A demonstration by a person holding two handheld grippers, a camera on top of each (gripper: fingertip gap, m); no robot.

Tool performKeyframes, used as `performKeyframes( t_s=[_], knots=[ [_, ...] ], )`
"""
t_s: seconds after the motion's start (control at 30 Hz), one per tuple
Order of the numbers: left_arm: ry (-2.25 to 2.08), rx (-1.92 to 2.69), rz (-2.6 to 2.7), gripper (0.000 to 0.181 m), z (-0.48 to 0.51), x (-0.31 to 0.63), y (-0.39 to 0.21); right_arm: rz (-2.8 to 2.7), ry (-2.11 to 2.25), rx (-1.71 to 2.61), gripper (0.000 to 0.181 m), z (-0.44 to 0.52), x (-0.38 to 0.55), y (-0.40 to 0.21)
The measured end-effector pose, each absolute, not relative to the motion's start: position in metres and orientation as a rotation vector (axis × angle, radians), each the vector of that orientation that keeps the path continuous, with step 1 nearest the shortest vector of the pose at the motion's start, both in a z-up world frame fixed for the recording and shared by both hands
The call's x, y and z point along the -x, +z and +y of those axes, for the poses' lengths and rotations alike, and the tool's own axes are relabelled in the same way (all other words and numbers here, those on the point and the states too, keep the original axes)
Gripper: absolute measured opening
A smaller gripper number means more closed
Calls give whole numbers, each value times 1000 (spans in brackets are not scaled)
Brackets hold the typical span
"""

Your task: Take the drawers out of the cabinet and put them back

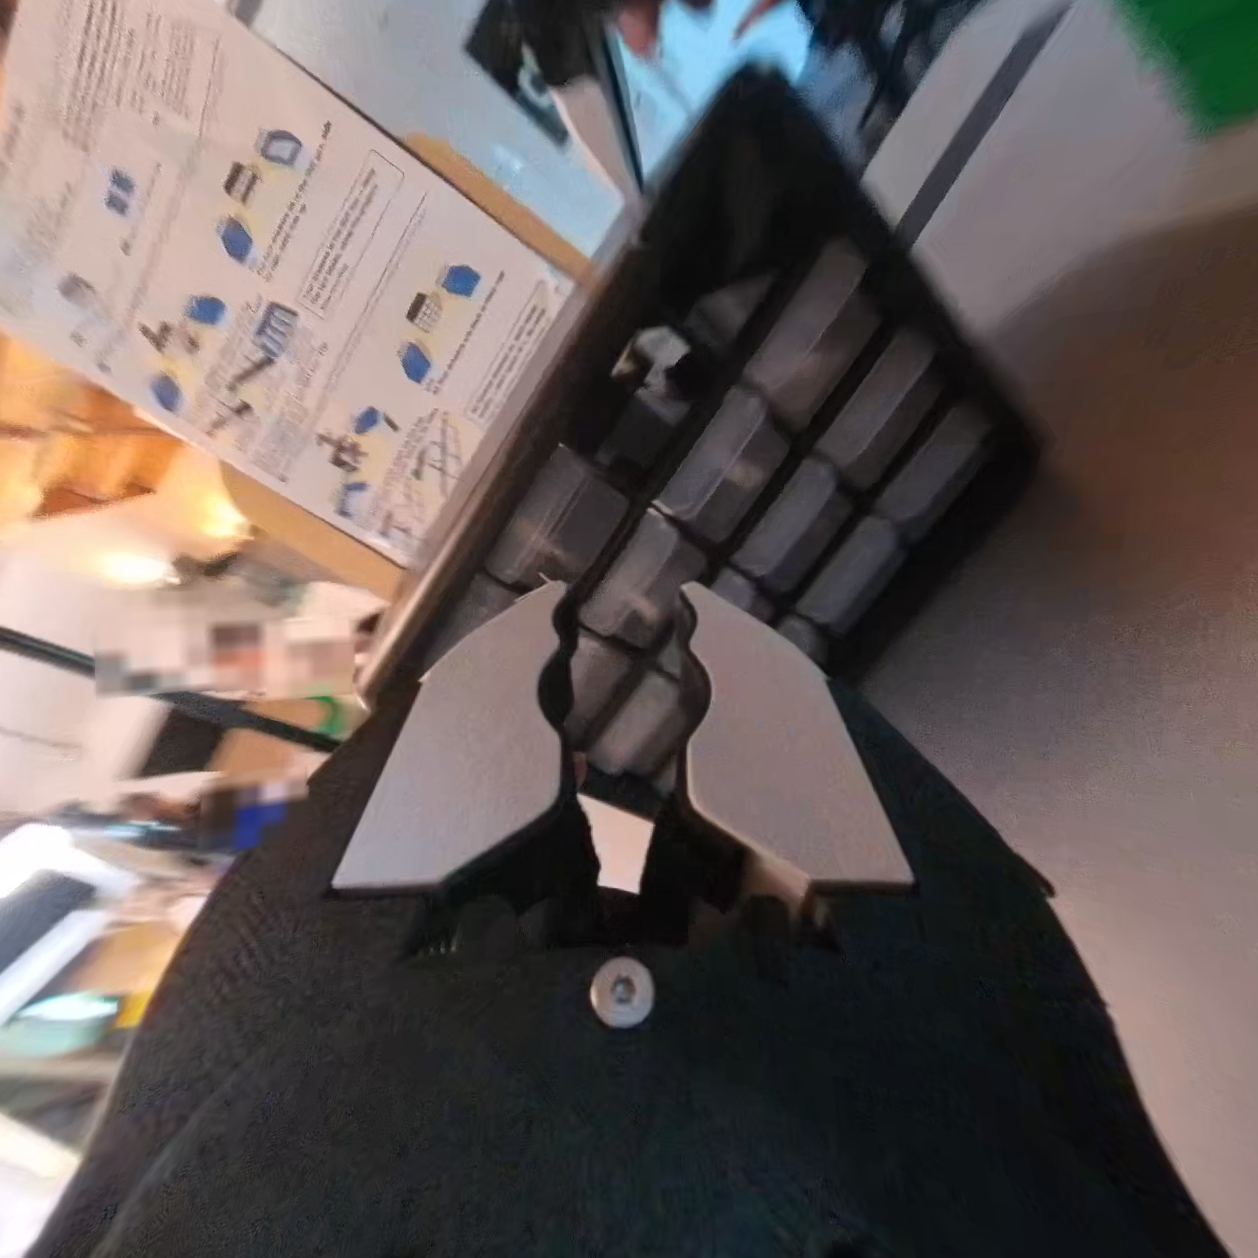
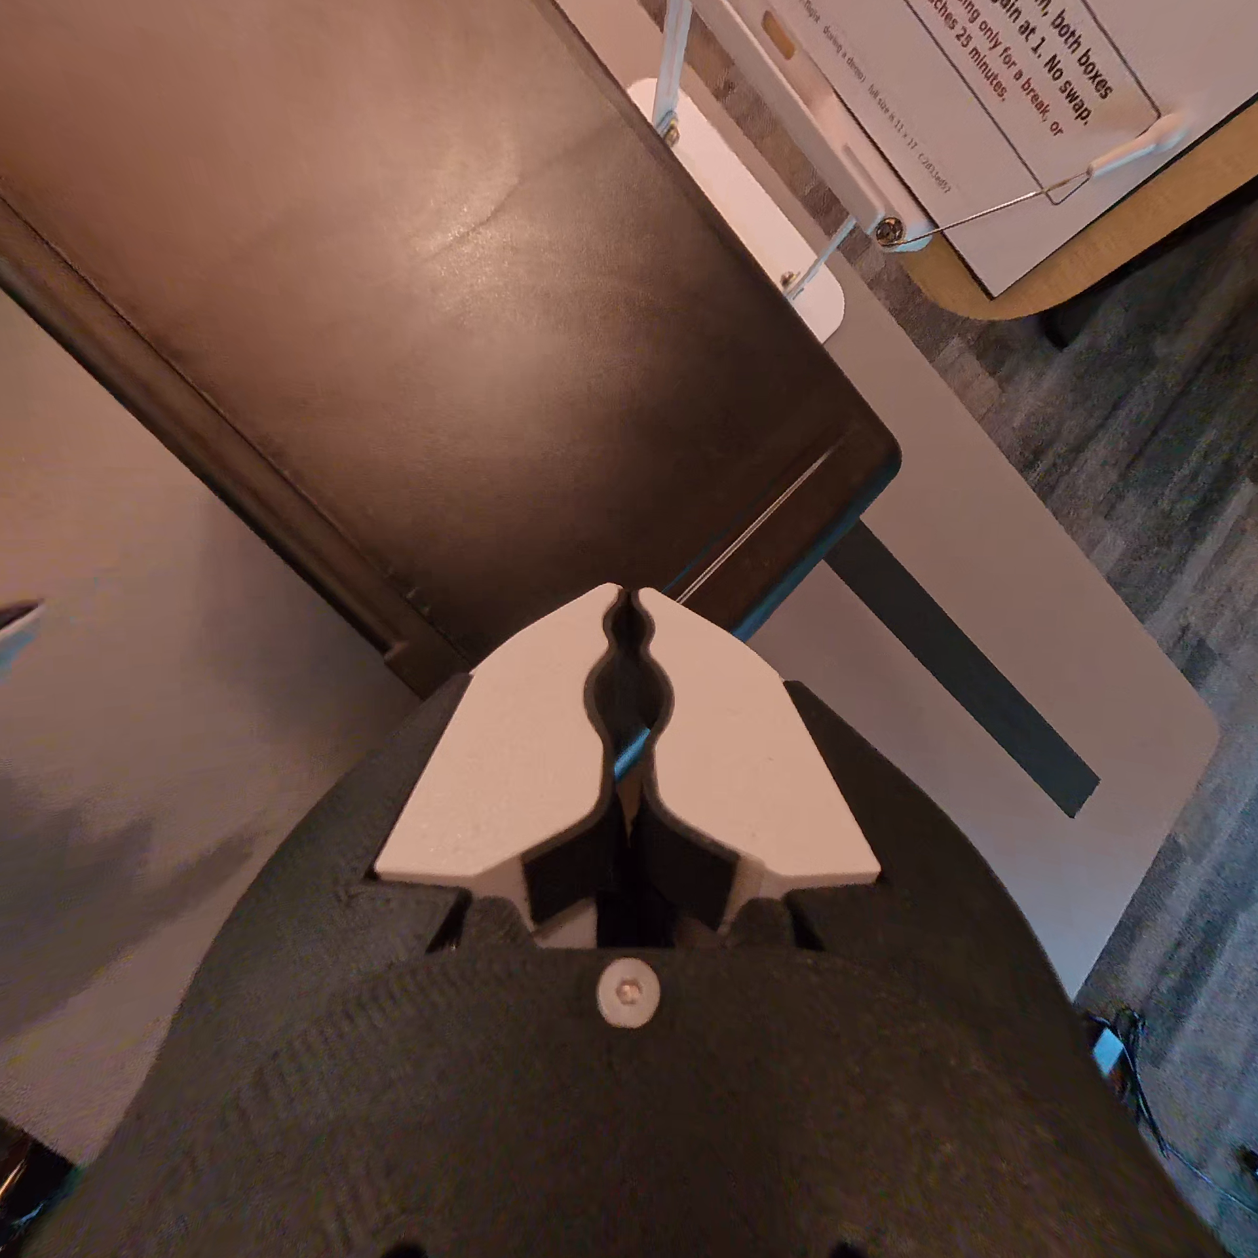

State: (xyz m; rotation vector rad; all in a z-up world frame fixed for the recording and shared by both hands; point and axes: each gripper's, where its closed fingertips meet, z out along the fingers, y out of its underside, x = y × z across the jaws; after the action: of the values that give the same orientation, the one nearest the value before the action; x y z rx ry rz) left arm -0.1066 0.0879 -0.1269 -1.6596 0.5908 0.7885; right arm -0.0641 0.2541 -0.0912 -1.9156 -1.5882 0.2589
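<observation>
The left wrist view is blurred by motion. A black cabinet (image 1: 980, 381) holds a grid of translucent grey drawers (image 1: 810, 340) and stands on a pale table. One slot (image 1: 647, 415) in the left column looks dark; blur hides what is in it. My left gripper (image 1: 623, 599) is open and empty, its fingers in front of the lower drawers, and I cannot tell if they touch. My right gripper (image 2: 630, 593) is shut with nothing between its fingers. It sits just above a dark, smooth outer panel of the cabinet (image 2: 442, 306), near the panel's corner.
A white instruction poster (image 1: 238, 272) stands left of the cabinet. A white sheet on a wire stand (image 2: 987, 102) stands behind it. The pale table (image 2: 953, 544) ends at the right over grey carpet (image 2: 1157, 408). A green object (image 1: 1198, 61) is at the top right.
</observation>
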Motion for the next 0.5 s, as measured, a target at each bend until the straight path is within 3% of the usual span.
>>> performKeyframes(
  t_s=[0.03, 0.13, 0.27, 0.37, 0.5],
  knots=[
    [656, 1665, 533, 31, 70, 99, -123, -1580, 262, 1895, 1, 254, 64, -91],
    [272, 1627, 360, 39, 11, 85, -110, -1535, 189, 1733, 1, 258, 62, -89],
    [-40, 1554, 194, 40, -60, 109, -108, -1360, 308, 1593, 27, 229, 44, -82],
    [-49, 1569, 118, 44, -90, 148, -104, -1330, 670, 1530, 53, 161, 25, -83],
    [82, 1598, -5, 47, -122, 194, -100, -1247, 958, 1469, 66, 85, -27, -94]
  ],
)
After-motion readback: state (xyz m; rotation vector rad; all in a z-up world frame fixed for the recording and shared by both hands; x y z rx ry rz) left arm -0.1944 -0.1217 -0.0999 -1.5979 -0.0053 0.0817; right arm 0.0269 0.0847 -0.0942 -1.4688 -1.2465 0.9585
